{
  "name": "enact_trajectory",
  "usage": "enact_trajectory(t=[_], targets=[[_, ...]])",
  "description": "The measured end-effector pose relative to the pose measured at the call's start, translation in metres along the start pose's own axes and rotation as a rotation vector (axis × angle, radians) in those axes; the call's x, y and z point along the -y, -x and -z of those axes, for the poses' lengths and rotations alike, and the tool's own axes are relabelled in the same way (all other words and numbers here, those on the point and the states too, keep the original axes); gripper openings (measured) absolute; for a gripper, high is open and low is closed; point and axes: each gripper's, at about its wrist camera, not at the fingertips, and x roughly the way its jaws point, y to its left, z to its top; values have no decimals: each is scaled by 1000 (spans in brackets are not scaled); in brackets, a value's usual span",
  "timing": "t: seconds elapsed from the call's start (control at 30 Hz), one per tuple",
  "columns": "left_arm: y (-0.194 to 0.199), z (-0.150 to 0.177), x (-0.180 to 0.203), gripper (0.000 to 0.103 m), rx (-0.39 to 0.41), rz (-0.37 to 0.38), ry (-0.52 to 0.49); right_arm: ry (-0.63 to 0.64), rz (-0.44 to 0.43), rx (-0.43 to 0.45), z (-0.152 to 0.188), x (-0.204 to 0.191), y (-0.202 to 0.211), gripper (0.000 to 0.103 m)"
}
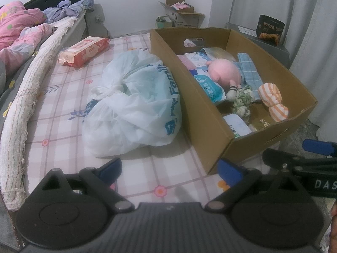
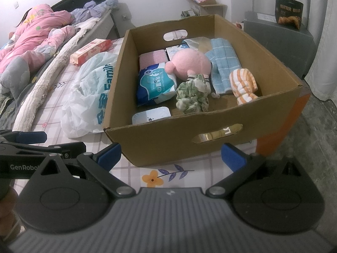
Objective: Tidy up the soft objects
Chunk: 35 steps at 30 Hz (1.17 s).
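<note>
An open cardboard box (image 1: 210, 130) (image 2: 168, 141) sits on the checked mattress. Inside lie a pink plush toy (image 1: 224, 71) (image 2: 189, 63), a blue towel (image 1: 249, 71) (image 2: 224, 63), an orange-striped cloth (image 1: 272, 101) (image 2: 243, 85), a green-white cloth (image 1: 242, 101) (image 2: 191, 94) and tissue packs (image 2: 155, 86). A tied white plastic bag (image 1: 134, 105) (image 2: 88, 97) lies left of the box. My left gripper (image 1: 170, 168) is open and empty, in front of the bag. My right gripper (image 2: 171, 154) is open and empty, just before the box's near wall.
A red wet-wipes pack (image 1: 84, 50) (image 2: 91, 50) lies on the mattress behind the bag. A rolled rug (image 1: 27, 97) and pink bedding (image 1: 19, 33) lie on the left. A grey case with a bread bag (image 2: 288, 13) stands at the right. Bare floor lies to the right.
</note>
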Motion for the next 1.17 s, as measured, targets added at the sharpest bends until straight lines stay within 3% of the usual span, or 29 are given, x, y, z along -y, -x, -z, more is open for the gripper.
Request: enact_trajectory(t=[1.17], targets=[[1,1,2,98,-3,2,0,-9,-3,2,2,-1,2,102]])
